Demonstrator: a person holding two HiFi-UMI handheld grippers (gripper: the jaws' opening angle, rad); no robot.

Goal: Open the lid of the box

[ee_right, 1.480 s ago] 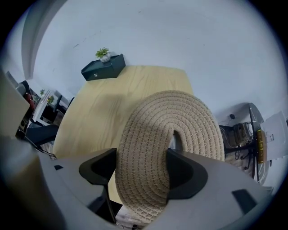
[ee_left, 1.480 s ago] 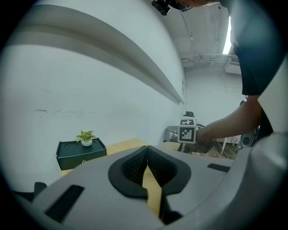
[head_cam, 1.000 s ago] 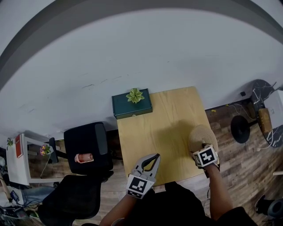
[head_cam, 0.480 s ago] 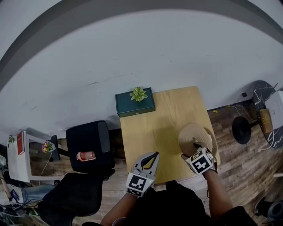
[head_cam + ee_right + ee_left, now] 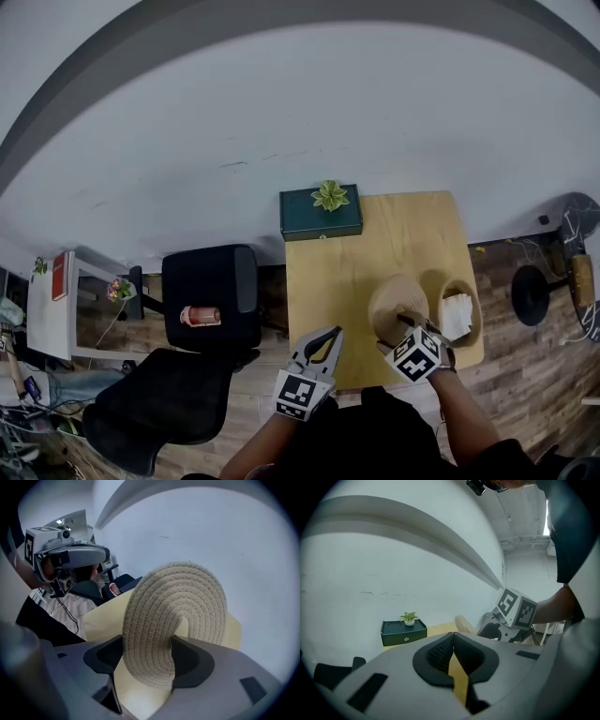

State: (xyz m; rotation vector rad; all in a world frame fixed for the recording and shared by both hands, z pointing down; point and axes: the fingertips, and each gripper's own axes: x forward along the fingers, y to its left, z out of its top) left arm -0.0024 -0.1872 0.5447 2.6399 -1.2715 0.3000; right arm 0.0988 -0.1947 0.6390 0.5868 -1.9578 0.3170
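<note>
On the pale wooden table (image 5: 375, 244), the round woven straw box (image 5: 466, 341) sits open near the right edge. Its coiled straw lid (image 5: 394, 305), light and a little floppy, is best gripped across the edge. Your steeply down-tilted right gripper (image 5: 146, 660) pinches it edge-on, jaws just tightened. Your left gripper (image 5: 452, 653) hovers closed, near level.

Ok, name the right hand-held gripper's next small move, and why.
Probably lower the right hand-held gripper and set the woven lid on the table beside the basket: its jaws, just tightened, clamp the lid, already off the open basket.
</note>
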